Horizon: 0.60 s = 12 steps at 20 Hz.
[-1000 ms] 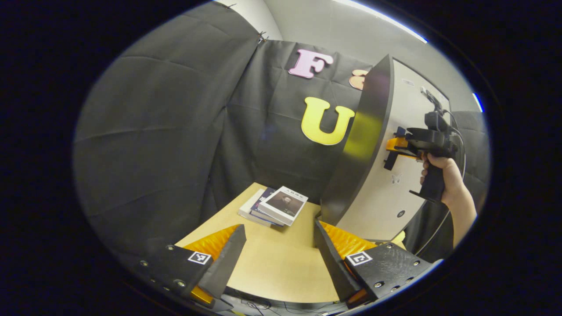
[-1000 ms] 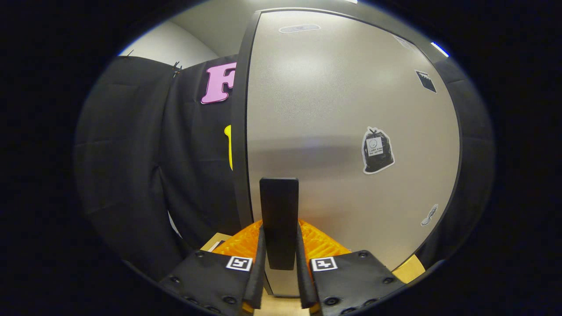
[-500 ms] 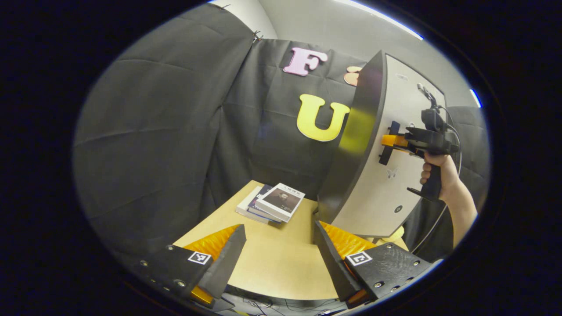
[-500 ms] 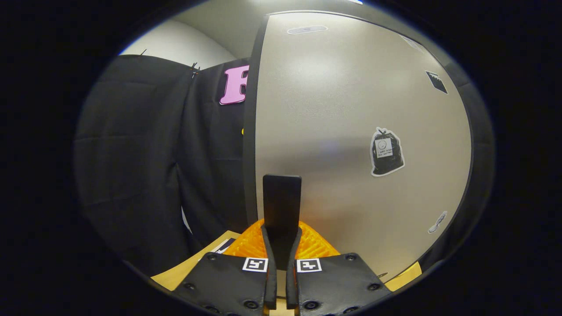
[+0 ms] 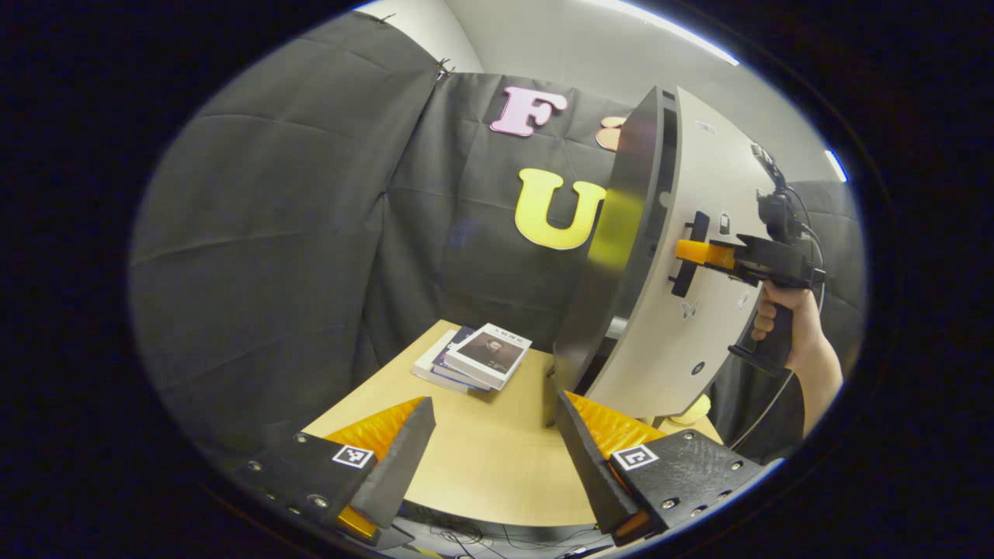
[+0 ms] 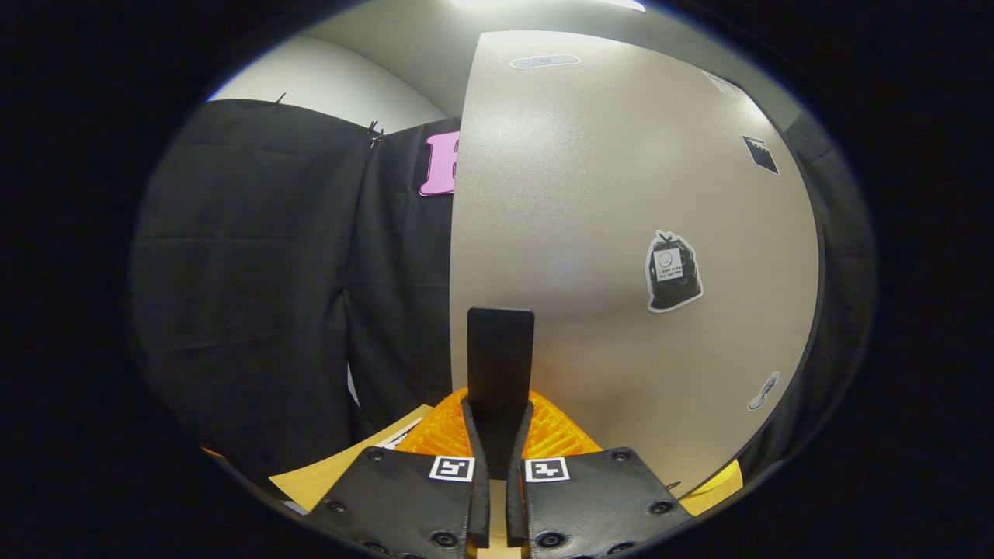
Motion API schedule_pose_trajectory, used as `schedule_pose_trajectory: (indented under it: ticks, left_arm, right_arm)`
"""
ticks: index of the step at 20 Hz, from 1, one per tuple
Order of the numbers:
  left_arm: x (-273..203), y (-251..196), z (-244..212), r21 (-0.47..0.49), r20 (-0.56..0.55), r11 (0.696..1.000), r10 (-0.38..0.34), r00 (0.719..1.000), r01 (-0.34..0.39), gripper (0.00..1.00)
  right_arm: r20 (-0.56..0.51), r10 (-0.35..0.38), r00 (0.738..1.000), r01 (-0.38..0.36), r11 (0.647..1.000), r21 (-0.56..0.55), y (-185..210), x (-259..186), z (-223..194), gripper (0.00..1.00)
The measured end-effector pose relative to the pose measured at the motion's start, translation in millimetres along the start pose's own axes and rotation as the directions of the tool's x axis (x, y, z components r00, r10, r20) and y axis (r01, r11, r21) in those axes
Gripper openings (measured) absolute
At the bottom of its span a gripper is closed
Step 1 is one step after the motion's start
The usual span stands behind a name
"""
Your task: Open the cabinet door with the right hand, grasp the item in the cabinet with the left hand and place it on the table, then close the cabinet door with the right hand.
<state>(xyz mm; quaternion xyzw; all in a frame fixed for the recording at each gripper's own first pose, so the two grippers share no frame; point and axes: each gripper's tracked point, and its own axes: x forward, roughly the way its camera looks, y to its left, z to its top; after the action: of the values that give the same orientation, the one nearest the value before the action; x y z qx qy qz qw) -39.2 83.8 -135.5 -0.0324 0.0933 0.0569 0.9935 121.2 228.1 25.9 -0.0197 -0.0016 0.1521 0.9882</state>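
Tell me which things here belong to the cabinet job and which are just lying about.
Job: cabinet door, its handle, right gripper shut on the handle, left gripper open, table.
Lying about: stack of books, bag sticker.

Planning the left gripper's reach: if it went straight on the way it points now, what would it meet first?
Likely the table top; the left gripper is open above it. Beyond lie the books, with the cabinet door off to the side. Depth is unclear.

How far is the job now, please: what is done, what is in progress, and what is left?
Done: the right gripper is shut on the black bar handle. In hand: the grey cabinet door stands slightly ajar. Left: opening it fully, fetching the item with the open left gripper, setting it on the light wooden table, closing the door.
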Motion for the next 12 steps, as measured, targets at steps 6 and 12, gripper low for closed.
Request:
schedule_pose_trajectory:
  ticks: [6, 12]
  left_arm:
    - [-12, -15, -5, 0.025, -0.004, 1.000, -0.012, 1.000, 0.012, 0.95]
    - [-14, -27, -12, 0.012, -0.016, 1.000, -0.026, 1.000, 0.026, 0.92]
  right_arm:
    - [-0.001, 0.078, 0.997, -0.078, 0.997, 0.009, 4, -45, -7, 0.07]
    - [-0.011, 0.138, 0.990, -0.137, 0.990, 0.028, -7, -75, -10, 0.10]
